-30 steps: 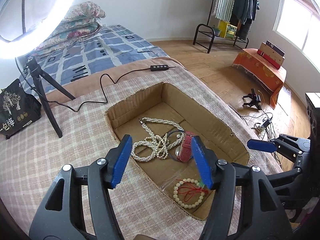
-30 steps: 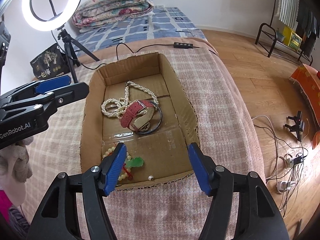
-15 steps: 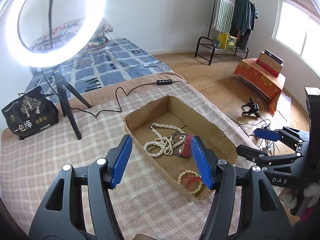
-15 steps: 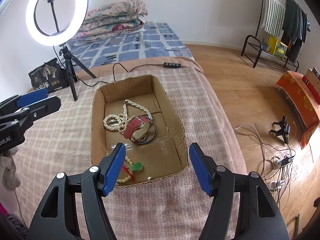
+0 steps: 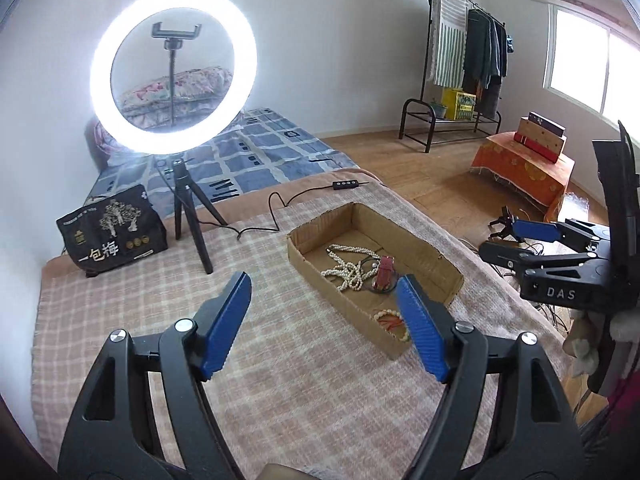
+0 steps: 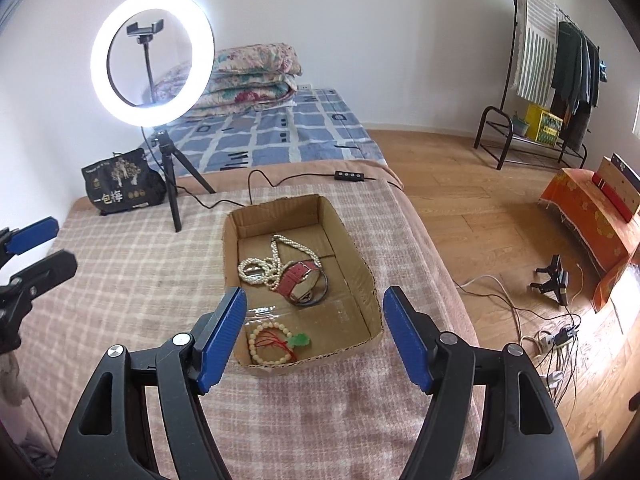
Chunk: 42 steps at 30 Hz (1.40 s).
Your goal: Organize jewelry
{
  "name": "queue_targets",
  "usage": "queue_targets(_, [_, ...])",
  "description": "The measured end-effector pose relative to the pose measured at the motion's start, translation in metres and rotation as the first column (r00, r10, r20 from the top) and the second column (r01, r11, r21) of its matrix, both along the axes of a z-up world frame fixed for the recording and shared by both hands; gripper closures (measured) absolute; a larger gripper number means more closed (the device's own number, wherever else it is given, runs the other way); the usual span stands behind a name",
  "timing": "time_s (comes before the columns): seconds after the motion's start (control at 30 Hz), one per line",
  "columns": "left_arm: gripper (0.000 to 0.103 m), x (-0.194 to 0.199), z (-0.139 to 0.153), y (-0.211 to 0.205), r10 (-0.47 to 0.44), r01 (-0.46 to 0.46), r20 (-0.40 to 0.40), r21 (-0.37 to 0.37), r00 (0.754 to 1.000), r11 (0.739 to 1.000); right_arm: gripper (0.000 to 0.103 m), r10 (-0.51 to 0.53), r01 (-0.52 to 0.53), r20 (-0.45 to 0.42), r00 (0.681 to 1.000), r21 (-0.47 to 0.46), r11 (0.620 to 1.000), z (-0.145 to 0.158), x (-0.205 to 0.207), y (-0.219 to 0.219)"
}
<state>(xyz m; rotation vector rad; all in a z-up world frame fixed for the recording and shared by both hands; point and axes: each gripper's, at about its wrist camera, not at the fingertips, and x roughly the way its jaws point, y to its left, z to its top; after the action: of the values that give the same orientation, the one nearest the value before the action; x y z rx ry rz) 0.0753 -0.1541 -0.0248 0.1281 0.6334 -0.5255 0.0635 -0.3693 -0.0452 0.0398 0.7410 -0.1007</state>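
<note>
A shallow cardboard box (image 6: 362, 272) (image 5: 448, 276) lies on the checked bed cover. In it are a white pearl necklace (image 6: 260, 270) (image 5: 346, 272), a red-strapped watch (image 6: 298, 280) (image 5: 385, 272) on a dark bangle, and a cream bead bracelet (image 6: 268, 346) (image 5: 390, 322) with red cord and a green pendant. My left gripper (image 5: 324, 298) hovers back from the box, jaws opening, nothing between them. My right gripper (image 6: 314, 312) hangs above the box's near end, jaws opening, also empty. Each gripper shows at the edge of the other's view.
A lit ring light (image 6: 150, 68) on a small tripod (image 6: 172, 196) stands left of the box, its cable and switch (image 6: 350, 176) trailing behind. A black bag (image 6: 120, 188) sits at the far left. Wooden floor with cables lies right of the bed.
Both grippers have pulled back and risen away from the box, which now looks smaller. Both pairs of jaws stand wider. The jewelry in the box has not moved.
</note>
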Motion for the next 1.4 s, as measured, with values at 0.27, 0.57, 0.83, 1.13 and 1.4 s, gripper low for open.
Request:
queue_targets(0.27, [0.013,-0.036,0.003,0.016,0.017,-0.017,0.029,0.019,0.999,1.0,0.032,0.015,-0.014,0.05,0.999,-0.033,0.999,0.006,-0.023,0.019])
queue_targets(0.57, [0.001,-0.065,0.011,0.023,0.042,-0.043,0.114,0.011,0.993,0.999,0.031,0.021,-0.011,0.101,0.995,-0.096,0.995,0.005,-0.041,0.036])
queue_targets(0.83, [0.0,-0.077,0.013,0.019,-0.001,0.0,0.113,0.01,0.994,1.0,0.024,-0.008,0.022,0.164,0.986,-0.082,0.996,0.013,-0.047,0.03])
queue_targets(1.13, [0.0,-0.077,0.011,0.024,0.028,-0.03,0.106,0.019,0.994,0.999,0.023,-0.017,0.033,0.168,0.986,-0.089,0.995,0.01,-0.044,0.03])
queue_targets(1.4, [0.0,-0.077,0.008,0.025,0.034,-0.037,0.097,0.026,0.995,0.999,0.023,-0.01,0.028,0.159,0.987,-0.112,0.993,0.007,-0.043,0.036])
